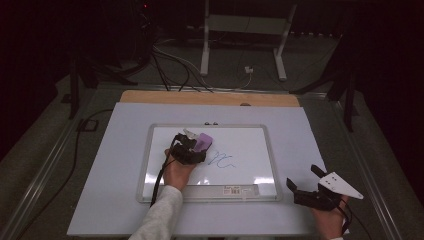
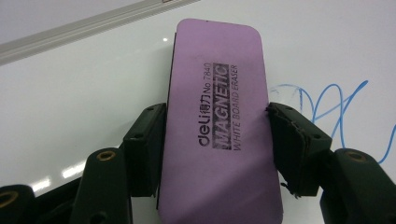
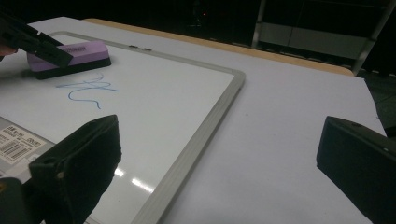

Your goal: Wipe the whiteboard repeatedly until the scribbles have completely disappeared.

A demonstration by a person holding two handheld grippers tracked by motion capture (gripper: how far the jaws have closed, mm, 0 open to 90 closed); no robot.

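While the left tool [image 1: 192,145] grips a purple whiteboard eraser [image 2: 217,126] across its width, the eraser lies flat on the whiteboard [image 1: 250,142], in the upper middle of the white surface as the high view shows it. Seen in the left gripper view, both black jaws press against the eraser's long sides, partly closed, with the printed top face turned up between them. Just to the right of the eraser in that view runs a blue scribble [image 2: 331,109], drawn on the board and close beside the eraser's edge; whether the eraser touches the ink is hard to tell. From the right gripper view the eraser's dark underside sits on the board, with the scribble just in front of it.

Off the board's lower right corner, the right tool [image 1: 305,187] is held over the pale sheet [image 1: 110,175] that covers the tabletop [image 1: 150,96], well apart from the eraser. Its jaws stand wide apart and have hold of nothing; between them the right gripper view shows bare sheet and the board's grey frame [image 3: 205,135]. A barcode label [image 3: 18,142] sits on the frame's near edge.
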